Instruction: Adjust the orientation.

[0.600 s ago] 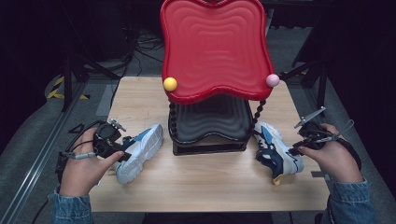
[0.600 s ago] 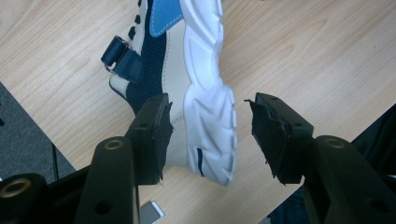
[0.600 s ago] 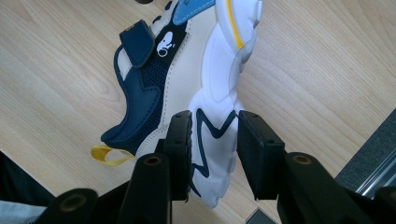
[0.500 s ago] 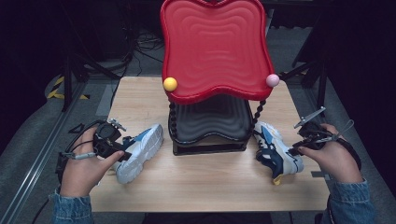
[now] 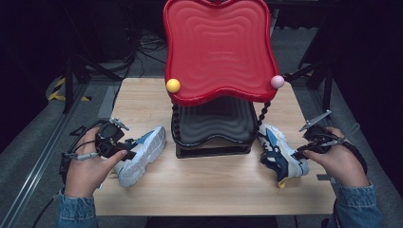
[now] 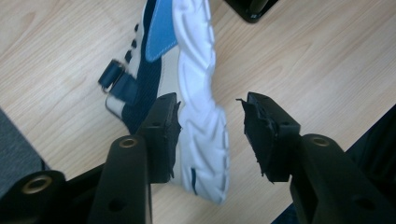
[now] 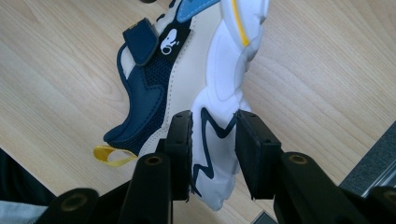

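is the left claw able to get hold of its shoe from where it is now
Probably yes. The left claw already straddles the heel of the left shoe, which lies on its side on the table. One pad touches the upper, the other stands off the sole, and nothing lies between.

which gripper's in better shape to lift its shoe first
Right. The right gripper has both jaws closed against the heel of its shoe. On the left gripper, one jaw stands clear of the other shoe.
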Demonstrator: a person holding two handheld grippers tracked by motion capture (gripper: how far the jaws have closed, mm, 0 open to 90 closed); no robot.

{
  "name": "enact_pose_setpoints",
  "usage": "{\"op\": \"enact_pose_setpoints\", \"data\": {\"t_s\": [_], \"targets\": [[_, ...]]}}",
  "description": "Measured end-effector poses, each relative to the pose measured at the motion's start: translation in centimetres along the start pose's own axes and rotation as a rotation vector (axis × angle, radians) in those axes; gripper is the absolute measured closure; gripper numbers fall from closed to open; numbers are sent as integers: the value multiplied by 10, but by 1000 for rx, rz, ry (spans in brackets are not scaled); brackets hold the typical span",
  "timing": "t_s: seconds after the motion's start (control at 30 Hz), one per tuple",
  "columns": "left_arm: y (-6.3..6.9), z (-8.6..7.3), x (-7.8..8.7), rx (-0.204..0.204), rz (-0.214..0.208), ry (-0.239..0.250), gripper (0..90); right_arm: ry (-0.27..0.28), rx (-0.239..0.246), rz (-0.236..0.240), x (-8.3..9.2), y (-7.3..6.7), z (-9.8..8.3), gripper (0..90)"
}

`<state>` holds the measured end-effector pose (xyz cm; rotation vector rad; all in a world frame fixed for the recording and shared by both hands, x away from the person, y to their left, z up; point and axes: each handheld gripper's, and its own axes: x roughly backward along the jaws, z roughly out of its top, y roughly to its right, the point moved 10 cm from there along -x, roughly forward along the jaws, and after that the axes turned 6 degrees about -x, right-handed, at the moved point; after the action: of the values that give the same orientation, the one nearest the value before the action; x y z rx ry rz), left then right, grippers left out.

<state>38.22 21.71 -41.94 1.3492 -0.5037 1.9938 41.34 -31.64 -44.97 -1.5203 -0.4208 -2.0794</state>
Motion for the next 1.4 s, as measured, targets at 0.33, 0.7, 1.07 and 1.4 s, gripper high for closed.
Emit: {"op": "enact_pose_setpoints", "data": {"t_s": [0.33, 0.7, 1.07, 1.4], "targets": [[-1, 23, -10, 20, -31, 79, 789, 15, -7, 1, 0, 0, 1, 675], [-9, 38, -37, 22, -47, 74, 893, 25, -26, -1, -1, 0, -6, 654], [-18, 49, -52, 61, -41, 123, 900, 26, -26, -1, -1, -2, -7, 641], [-24, 48, -54, 83, -13, 153, 898, 28, -22, -2, -2, -2, -6, 639]]}}
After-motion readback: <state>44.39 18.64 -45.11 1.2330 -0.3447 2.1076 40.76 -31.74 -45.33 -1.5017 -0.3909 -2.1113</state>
